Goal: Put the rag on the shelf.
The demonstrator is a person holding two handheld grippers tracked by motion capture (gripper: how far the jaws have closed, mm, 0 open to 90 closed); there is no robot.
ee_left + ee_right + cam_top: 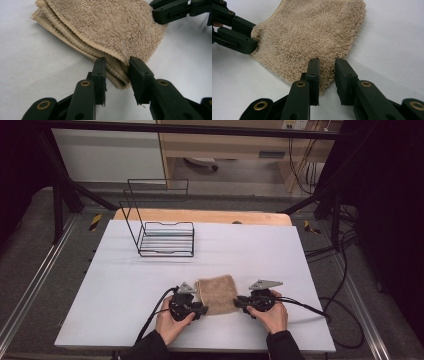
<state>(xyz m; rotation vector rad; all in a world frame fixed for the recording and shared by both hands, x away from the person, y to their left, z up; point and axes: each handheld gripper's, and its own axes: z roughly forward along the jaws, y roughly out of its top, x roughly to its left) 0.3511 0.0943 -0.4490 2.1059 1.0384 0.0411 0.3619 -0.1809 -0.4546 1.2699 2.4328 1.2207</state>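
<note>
Overhead, the white table [125,290] takes up most of the high view, and everything else can be placed from the folded tan towel [216,293] lying near its front edge. Well beyond the towel, toward the far left of the table, stands a black wire rack [165,237], upright and well apart from the cloth.

The towel itself is folded into several layers, whose stacked hemmed edges show in the left gripper view [82,45]; it rests flat on the table between the two grippers.

At the towel's left near corner sits the left gripper [117,72], held in the person's left hand [170,322]. Its jaws stand a little apart with the folded corner between them, pressing on the layers from both sides, so it is gripping the towel.

At the towel's right near corner sits the right gripper [327,72], held in the right hand [272,315]. Its jaws are likewise slightly parted with the corner of the towel [312,37] reaching in between them; the left jaw touches the pile, but whether the cloth is actually clamped I cannot tell.
</note>
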